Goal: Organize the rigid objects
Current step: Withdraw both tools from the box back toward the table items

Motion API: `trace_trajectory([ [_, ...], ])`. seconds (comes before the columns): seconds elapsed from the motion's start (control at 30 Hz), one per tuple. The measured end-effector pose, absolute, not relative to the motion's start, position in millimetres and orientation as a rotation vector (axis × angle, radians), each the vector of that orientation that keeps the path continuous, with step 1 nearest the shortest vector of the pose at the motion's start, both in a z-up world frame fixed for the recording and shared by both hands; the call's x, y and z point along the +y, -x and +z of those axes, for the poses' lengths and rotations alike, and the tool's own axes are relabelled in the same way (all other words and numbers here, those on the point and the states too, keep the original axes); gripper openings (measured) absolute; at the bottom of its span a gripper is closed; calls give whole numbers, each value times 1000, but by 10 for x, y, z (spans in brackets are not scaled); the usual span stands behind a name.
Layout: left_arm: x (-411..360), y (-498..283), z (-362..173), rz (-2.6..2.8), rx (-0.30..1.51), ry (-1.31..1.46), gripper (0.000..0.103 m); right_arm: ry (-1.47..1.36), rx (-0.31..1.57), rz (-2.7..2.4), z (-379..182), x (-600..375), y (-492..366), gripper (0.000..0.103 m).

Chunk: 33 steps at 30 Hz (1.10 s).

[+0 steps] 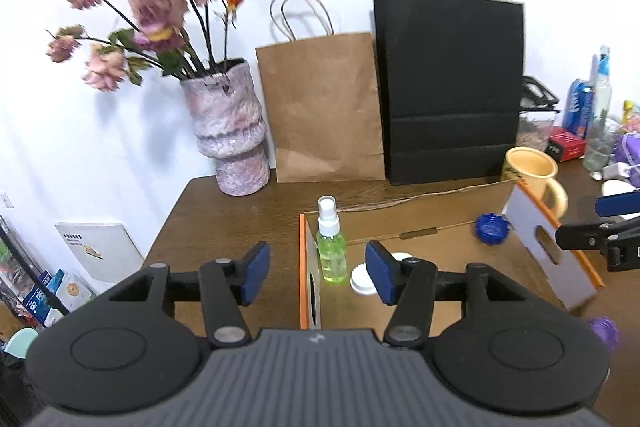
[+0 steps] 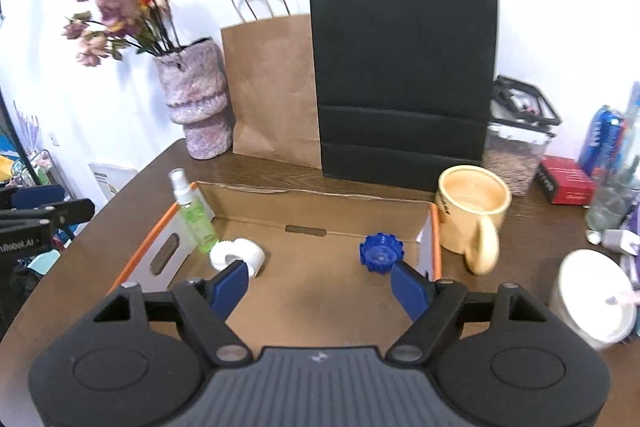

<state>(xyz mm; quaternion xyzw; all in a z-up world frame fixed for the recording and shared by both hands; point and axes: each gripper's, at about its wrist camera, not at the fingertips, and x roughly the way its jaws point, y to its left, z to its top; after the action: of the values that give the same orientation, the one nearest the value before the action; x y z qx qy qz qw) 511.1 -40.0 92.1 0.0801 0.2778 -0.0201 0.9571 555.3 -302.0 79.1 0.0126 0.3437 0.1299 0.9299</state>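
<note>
**Both hands empty over the half-filled box**

My left gripper [image 1: 316,273] hangs with its fingers spread wide and nothing between them, straddling the left wall of the cardboard box [image 2: 320,291]. My right gripper [image 2: 320,281] is just as wide open and just as empty, low over the box floor.

Going left to right: the vase of dried flowers [image 2: 196,99] stands at the back left of the bench [image 2: 152,171]. Inside the box, the green spray bottle [image 2: 194,211] leans upright in the left corner, with the white roll [image 2: 238,255] lying just beside its foot. The blue ridged cap [image 2: 380,253] sits further right on the box floor, near the right wall. Outside that wall, touching or nearly touching it, is the yellow mug [image 2: 472,211]; I judge it the likeliest thing left to pack. To the far right a white lidded cup [image 2: 596,299] stands at the bench edge.

The risks, as I see them: the spray bottle is tall and narrow, so a brush from my left fingers would topple it onto the roll. Reaching for the mug, my right fingers could catch the box wall and drag the box, or swing into the white cup and tip it off the bench.
</note>
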Motion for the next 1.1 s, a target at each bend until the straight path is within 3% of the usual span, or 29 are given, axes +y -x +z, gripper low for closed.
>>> trace_trajectory([
  [0.13,-408,-4622,1021,-40,418,-162,65,-26,548,271,901,-3094,-5020,81],
  [0.47,-414,-3553,873,-41,148,-94,69,-17,229,222,788,-3133,-4008,90],
  [1.0,-267,-2705,595,-68,165,-41,69,-14,151,203,615,-3118,-3053,90],
  [1.1,-222,-2477,587,-64,163,-30,69,-25,132,199,608,-3126,-2785,94],
])
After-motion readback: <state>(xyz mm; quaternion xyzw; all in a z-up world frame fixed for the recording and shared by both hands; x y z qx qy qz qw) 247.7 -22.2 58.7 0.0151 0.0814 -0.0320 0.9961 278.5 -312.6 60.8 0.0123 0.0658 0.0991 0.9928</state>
